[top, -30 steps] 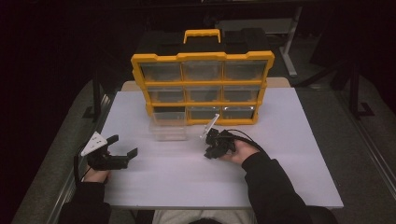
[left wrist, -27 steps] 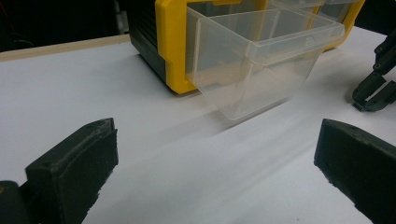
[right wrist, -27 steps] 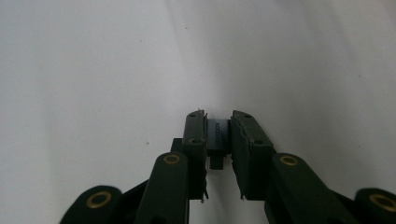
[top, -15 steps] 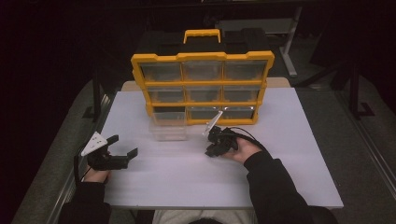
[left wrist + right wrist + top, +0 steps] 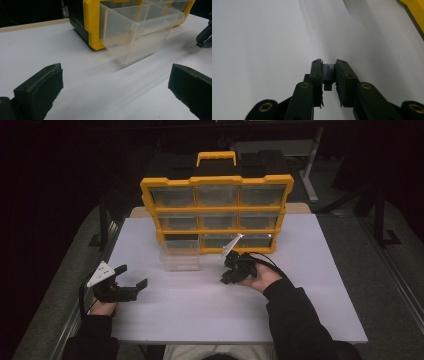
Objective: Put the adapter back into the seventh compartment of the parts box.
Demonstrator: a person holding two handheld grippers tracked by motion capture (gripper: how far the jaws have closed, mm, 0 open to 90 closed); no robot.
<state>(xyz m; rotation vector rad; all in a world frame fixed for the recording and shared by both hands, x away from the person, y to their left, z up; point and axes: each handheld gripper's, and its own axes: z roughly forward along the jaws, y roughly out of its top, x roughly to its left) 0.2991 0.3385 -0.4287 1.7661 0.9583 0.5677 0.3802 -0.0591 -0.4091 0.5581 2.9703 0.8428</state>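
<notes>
Black and small, a part [image 5: 328, 72] sits clamped in my right gripper [image 5: 234, 270], low over the counter [image 5: 320, 285] just right of the clear drawer [image 5: 180, 255]. That drawer is already pulled out of the yellow organizer [image 5: 217, 215] and stands before its empty slot. My left gripper [image 5: 131, 286] rests spread wide, holding nothing. I judge dropping the part in and reseating the drawer remain.

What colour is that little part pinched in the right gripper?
Dark grey; the small part shows best in the right gripper view.
</notes>
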